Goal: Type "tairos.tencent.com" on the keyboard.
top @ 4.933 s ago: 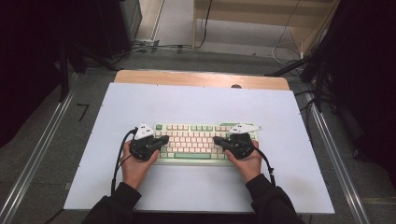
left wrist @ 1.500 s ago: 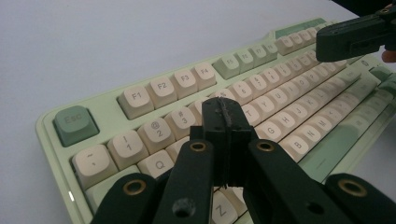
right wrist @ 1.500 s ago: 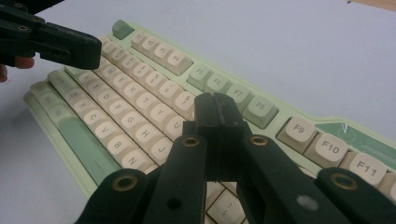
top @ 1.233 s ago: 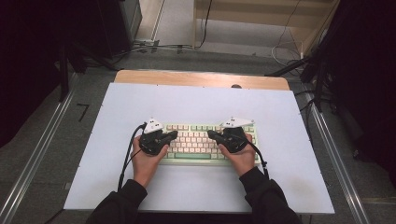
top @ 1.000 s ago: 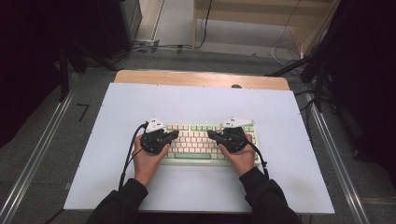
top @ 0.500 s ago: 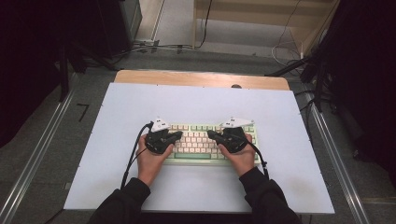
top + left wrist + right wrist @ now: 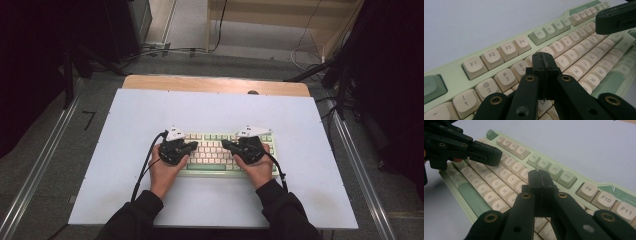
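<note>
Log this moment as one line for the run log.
left hand-held gripper: shut, over number row | right hand-held gripper: shut, over keys | keyboard: flat on white table

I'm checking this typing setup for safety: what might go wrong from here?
1. Both grippers, left and right, have shut jaws with tips wider than one key, so a press may hit neighbouring keys on the keyboard.
2. The left cable trails beside the keyboard and could snag it.
</note>
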Tool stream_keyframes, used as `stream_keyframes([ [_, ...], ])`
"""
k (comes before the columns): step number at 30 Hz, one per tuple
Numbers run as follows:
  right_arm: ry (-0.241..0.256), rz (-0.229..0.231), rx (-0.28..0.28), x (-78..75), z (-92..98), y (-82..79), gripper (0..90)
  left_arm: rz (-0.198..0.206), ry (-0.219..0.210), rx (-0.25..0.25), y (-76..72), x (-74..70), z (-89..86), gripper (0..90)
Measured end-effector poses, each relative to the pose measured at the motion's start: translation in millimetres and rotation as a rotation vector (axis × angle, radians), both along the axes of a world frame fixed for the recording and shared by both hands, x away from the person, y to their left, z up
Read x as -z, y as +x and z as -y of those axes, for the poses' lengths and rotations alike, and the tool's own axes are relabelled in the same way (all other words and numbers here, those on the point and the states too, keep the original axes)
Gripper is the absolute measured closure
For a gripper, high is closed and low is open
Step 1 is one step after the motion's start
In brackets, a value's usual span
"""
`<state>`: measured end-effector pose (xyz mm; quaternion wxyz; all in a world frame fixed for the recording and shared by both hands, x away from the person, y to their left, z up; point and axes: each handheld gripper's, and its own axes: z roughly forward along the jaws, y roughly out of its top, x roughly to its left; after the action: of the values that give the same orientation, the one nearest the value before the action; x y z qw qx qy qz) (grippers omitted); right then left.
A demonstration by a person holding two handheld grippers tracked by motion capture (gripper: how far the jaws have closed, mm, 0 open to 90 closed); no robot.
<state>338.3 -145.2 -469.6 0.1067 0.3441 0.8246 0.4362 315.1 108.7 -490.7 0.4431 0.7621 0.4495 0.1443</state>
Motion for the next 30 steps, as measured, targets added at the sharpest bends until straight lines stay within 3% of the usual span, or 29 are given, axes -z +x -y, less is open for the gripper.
stream_keyframes([
  [30,0.001,0.003,0.0,-0.2,0.3,-0.1,88.4,-0.009,0.038,0.002,0.6,2.5,3.0,90.0],
])
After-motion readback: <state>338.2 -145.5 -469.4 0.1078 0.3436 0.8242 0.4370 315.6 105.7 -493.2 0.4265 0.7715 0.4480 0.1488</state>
